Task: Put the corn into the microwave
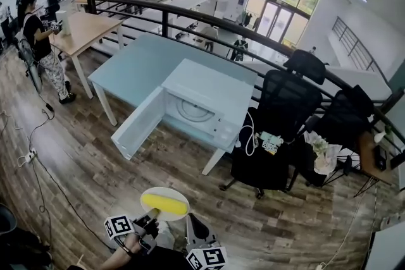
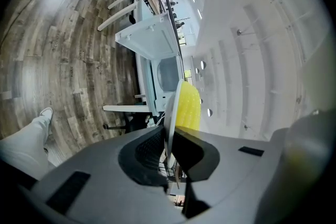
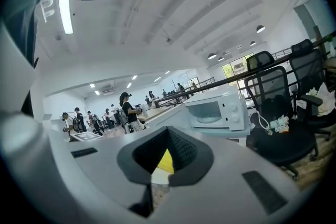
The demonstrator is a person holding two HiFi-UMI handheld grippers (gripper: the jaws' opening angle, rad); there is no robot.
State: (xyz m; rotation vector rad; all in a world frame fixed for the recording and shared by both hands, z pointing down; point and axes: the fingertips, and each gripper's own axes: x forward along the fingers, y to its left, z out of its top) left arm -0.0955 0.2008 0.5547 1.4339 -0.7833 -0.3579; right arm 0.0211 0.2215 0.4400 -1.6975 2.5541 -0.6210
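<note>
A yellow corn cob lies on a round white plate, low in the head view. My left gripper is shut on the plate's near rim. In the left gripper view the plate shows edge-on between the pads of the left gripper, with the corn on its right face. My right gripper is beside the plate's right edge; in its own view the right gripper has its pads meeting at the tips. The white microwave stands ahead on a pale blue table, its door swung open to the left.
Black office chairs stand right of the table, with a white cable and a small device hanging by them. A dark railing runs behind. People stand round a wooden table at far left. Cables trail over the wooden floor.
</note>
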